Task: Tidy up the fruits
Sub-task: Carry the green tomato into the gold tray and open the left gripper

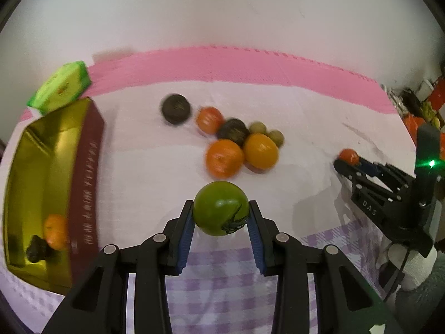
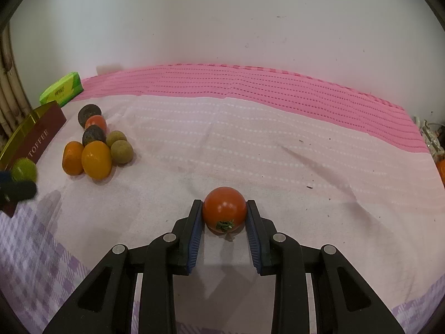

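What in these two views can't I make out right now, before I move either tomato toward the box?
- Gold box, left wrist view: near corner cut off by the frame edge; dark item inside is blurred.
- Loose fruit pile, left wrist view: motion-blurred.
- Green tomato, right wrist view: blurred, partly behind the left gripper.

Held between the left gripper's pads: 1 green tomato (image 1: pixel 221 213). Held between the right gripper's pads: 1 red tomato (image 2: pixel 224 208).

Ahead and left of the right jaws, 1 cluster (image 2: pixel 96 142) holds 7 fruits:
- 2 orange
- 2 dark
- 2 olive-brown
- 1 small red

Left of the left jaws, 1 gold box (image 1: pixel 83 167) holds 2 fruits: 1 orange, 1 dark. Behind it: 1 green packet (image 1: pixel 59 87).
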